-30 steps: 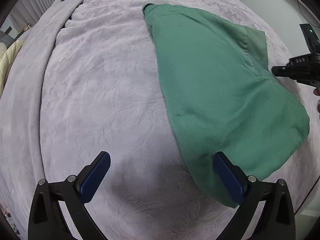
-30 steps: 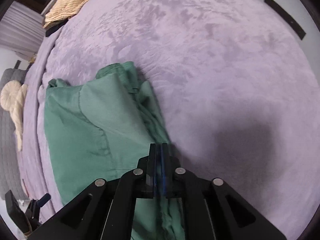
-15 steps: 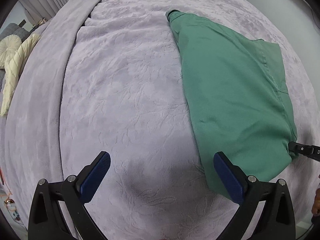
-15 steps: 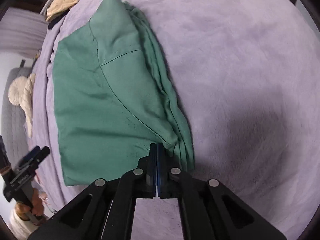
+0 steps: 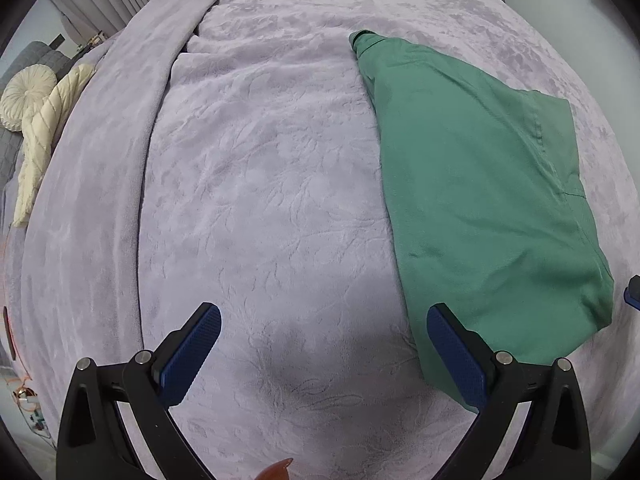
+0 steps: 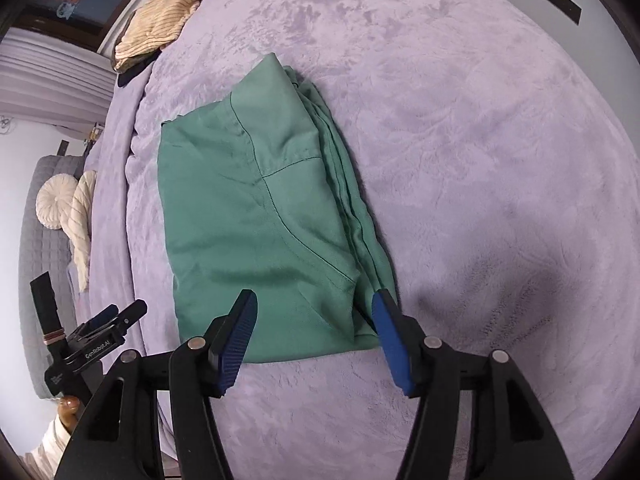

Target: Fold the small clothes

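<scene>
Spread wide beneath everything: a bed covered in a plush lilac blanket [image 6: 460,128] with an embossed leaf pattern, a second fold of the same fabric running along its far-left side [image 5: 120,128].

Lying flat on that blanket, right of centre in the left wrist view and centre-left in the right wrist view: a green woven cotton garment [image 6: 256,216], already doubled into a compact, roughly rectangular packet [image 5: 480,208]. Seam lines crossing the top layer, several stacked edges showing along its right side, one pointed corner sticking out at the far end. Judged as well advanced, at least one fold laid down and released; probably left to do is one more fold to halve the packet, plus tucking that corner and squaring the loose edges.

Resting near the far edge of the bed: a cream ribbed knitted garment [image 6: 160,24], loosely heaped, seemingly still waiting its turn.

Off the bed to the left: a cream round pleated cushion [image 6: 54,200] against grey quilted upholstery.

Hovering just above the near edge of the green packet: right gripper [image 6: 314,336], jaws spread apart, nothing between the blue pads. Hovering over bare blanket just beside the garment's near-left corner: left gripper [image 5: 324,354], jaws likewise wide apart and holding nothing.
</scene>
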Tool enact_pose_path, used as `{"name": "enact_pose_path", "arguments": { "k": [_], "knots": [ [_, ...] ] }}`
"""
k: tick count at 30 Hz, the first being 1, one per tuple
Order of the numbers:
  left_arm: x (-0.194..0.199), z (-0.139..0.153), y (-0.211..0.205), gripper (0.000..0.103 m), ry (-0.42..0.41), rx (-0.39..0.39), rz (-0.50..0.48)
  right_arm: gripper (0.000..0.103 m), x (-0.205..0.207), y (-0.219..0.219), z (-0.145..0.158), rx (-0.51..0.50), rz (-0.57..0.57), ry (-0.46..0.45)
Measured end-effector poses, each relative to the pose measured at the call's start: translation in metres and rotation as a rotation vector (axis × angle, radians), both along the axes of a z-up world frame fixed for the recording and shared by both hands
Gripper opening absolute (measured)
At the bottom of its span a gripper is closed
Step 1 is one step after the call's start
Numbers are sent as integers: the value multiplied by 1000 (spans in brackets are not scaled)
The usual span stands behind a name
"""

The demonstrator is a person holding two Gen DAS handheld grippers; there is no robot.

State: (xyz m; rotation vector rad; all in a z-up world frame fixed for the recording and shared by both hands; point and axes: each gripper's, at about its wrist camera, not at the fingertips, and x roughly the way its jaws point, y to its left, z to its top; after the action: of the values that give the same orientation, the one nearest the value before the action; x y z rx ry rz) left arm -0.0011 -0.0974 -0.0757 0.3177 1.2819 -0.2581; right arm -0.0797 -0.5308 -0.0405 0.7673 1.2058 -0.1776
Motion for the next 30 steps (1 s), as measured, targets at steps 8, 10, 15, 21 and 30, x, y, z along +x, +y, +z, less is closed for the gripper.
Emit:
{"name": "enact_pose_path", "arguments": {
  "k": [8,10,15,21,30],
  "knots": [
    [6,-8,-8,103,50,-22,4,80,21,3,-3,-12,62,0],
    [10,-12,-9,103,58,-18,17,80,27,-3,-6,-11,67,4],
    [24,-22,-15,103,70,-16,29,80,43,-21,-17,-2,91,17],
    [39,-32,-23,103,94,-47,30,80,58,-44,-38,52,82,44],
    [55,-44,-26,103,107,-113,73,80,80,-53,-59,164,150,17]
  ]
}}
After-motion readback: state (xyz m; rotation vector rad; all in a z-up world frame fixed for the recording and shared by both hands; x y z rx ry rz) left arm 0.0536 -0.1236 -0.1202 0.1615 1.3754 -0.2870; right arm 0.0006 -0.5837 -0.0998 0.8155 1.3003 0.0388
